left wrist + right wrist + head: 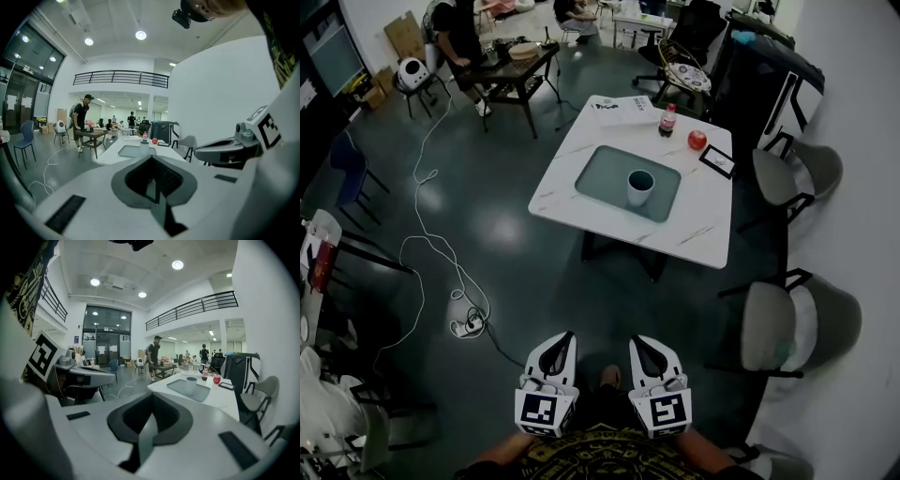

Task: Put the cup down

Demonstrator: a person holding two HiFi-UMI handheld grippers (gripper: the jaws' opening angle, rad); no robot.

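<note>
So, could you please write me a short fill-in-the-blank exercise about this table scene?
1. The cup stands upright on the grey ____ on the white table.
2. The fruit near the bottle is a red ____.
3. The left gripper and the right gripper both have their jaws ____.
Missing words: tray; apple; shut.

Floor (pixel 506 225) was dark grey and glossy, reflecting the round ceiling lights (pixel 177 265). A white desk (pixel 703 220) stood mid-room, with two grey chairs (pixel 769 323) on its right, close to a white wall (pixel 862 187). A dark table (pixel 517 80) stood beyond the desk. A white cable (pixel 422 244) snaked across the floor. A blue chair (pixel 347 169) stood at left. A railed balcony (pixel 121 77) ran overhead, and a tall glazed wall (pixel 105 341) closed one end.
</note>
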